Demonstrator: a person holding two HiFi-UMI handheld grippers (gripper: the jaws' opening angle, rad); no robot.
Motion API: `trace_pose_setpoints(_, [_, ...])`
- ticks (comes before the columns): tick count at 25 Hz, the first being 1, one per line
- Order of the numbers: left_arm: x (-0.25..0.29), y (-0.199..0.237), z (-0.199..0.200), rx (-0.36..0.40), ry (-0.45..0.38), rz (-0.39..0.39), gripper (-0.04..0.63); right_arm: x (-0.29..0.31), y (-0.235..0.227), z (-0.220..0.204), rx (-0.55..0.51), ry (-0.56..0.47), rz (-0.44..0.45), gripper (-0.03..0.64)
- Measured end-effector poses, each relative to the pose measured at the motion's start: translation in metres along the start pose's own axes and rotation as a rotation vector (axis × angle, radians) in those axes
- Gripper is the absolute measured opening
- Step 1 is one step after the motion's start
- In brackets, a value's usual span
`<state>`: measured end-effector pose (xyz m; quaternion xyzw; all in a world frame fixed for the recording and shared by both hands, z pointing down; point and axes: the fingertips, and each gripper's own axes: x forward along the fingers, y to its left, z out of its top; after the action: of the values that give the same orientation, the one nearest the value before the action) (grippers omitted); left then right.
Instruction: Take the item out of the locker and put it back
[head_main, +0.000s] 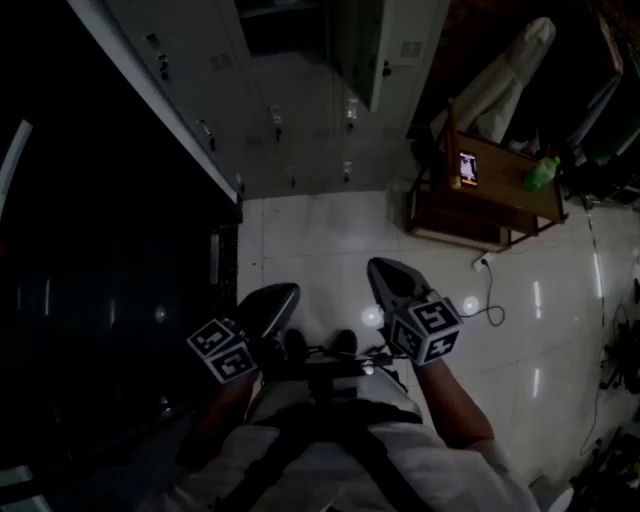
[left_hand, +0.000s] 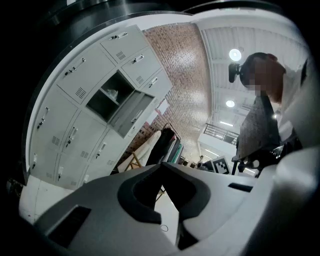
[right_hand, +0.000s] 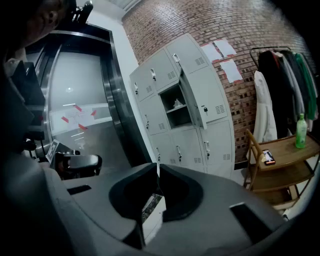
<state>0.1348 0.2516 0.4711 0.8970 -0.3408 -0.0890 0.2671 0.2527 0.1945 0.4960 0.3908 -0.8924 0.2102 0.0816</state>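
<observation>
- Left gripper (head_main: 270, 308), lower left of centre in head view: jaws pressed together, nothing btwn them; held low over the white tile floor (head_main: 320, 240).
- Lockers (head_main: 300, 120) run across the top of head view; one compartment (right_hand: 176, 106) is open, w/ its door (head_main: 405, 75) swung out.
- Item (right_hand: 177, 103): small pale thing on the shelf inside that open compartment, centre of right gripper view; too small to ID. Well apart from both grippers.
- Right gripper (head_main: 392, 280), just right of centre: jaws closed tip to tip, empty.
- Wooden table (head_main: 500, 165) at right, w/ phone (head_main: 467, 168) & green bottle (head_main: 540, 172) on top; white coat (head_main: 505, 75) behind it.
</observation>
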Motion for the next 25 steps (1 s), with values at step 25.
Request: trace_pose_setpoints(25, [0.030, 0.028, 0.037, 0.047, -0.081, 0.052, 0.000, 0.042, -0.018, 0.015, -0.018, 0.037, 0.073, 0.015])
